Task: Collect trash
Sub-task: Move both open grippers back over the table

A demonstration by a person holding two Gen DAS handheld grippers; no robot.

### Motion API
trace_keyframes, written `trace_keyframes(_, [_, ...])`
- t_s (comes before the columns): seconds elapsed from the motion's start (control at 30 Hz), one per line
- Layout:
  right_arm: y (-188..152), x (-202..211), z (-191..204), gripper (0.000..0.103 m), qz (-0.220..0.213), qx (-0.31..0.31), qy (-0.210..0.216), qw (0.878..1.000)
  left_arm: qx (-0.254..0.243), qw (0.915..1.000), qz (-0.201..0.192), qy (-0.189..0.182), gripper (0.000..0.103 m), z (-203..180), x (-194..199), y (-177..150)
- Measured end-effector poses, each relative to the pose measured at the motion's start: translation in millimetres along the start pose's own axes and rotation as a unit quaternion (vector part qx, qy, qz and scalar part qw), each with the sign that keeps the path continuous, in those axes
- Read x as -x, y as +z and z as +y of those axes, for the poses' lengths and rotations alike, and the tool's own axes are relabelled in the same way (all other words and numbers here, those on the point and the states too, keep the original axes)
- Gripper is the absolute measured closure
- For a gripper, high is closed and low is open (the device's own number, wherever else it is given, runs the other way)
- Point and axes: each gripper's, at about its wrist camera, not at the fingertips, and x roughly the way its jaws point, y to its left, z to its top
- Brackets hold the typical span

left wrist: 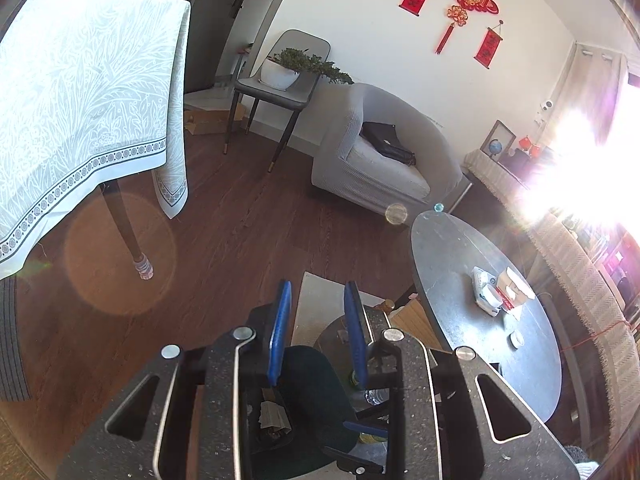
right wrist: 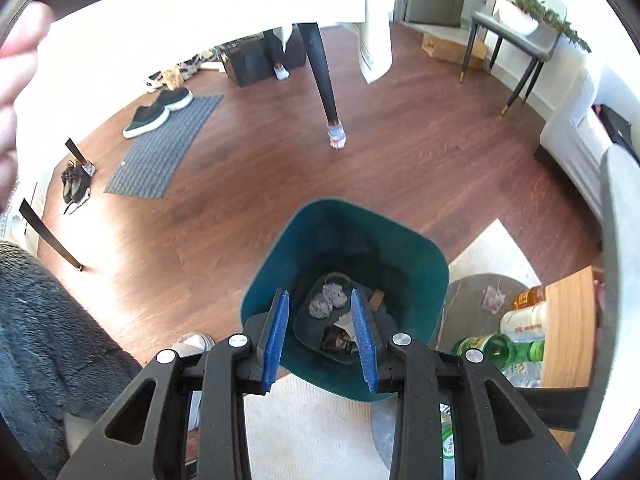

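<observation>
A teal trash bin [right wrist: 416,252] stands on the floor, holding crumpled paper balls [right wrist: 328,300] and a dark wrapper [right wrist: 336,340]. My right gripper [right wrist: 322,332] is open and empty, directly above the bin's mouth. My left gripper [left wrist: 318,332] is open and empty, higher up; the bin [left wrist: 312,392] shows below it. On the dark oval table [left wrist: 452,248] to the right lie wrappers and paper cups [left wrist: 500,288] and a small lid [left wrist: 516,338].
A green bottle [right wrist: 500,350], a white bottle [right wrist: 524,320] and an orange bottle [right wrist: 528,298] lie on a low shelf by a wooden box [right wrist: 568,320]. A cloth-covered table [left wrist: 80,100], chair with plant [left wrist: 280,76], armchair [left wrist: 384,160], shoes [right wrist: 156,114] and mat [right wrist: 164,148] surround.
</observation>
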Motion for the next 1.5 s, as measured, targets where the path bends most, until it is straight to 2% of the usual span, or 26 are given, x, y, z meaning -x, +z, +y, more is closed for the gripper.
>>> trace_keyframes(0.17, [4.1, 36.6, -4.4, 0.070, -0.045, -0.004, -0.001, 0.999, -0.017, 0.9998, -0.005, 0.000, 0.070, -13.1, -2.3, 2.1])
trace_keyframes(0.43, [-4.4, 85.2, -31.9, 0.070, -0.095, -0.032, -0.030, 0.995, -0.031, 0.9994, -0.006, -0.009, 0.063, -39.0, -16.3, 4.0])
trace_keyframes(0.93, [-50.1, 129.4, -101.0, 0.070, -0.118, -0.101, -0.086, 0.984, -0.088, 0.9953, -0.001, -0.039, 0.052, -119.9, -53.6, -7.0])
trace_keyframes(1.5, [-118.8, 171.2, -179.4, 0.070, -0.129, -0.181, -0.138, 0.965, -0.149, 0.9862, 0.029, -0.066, 0.049, -205.3, -107.1, -32.3])
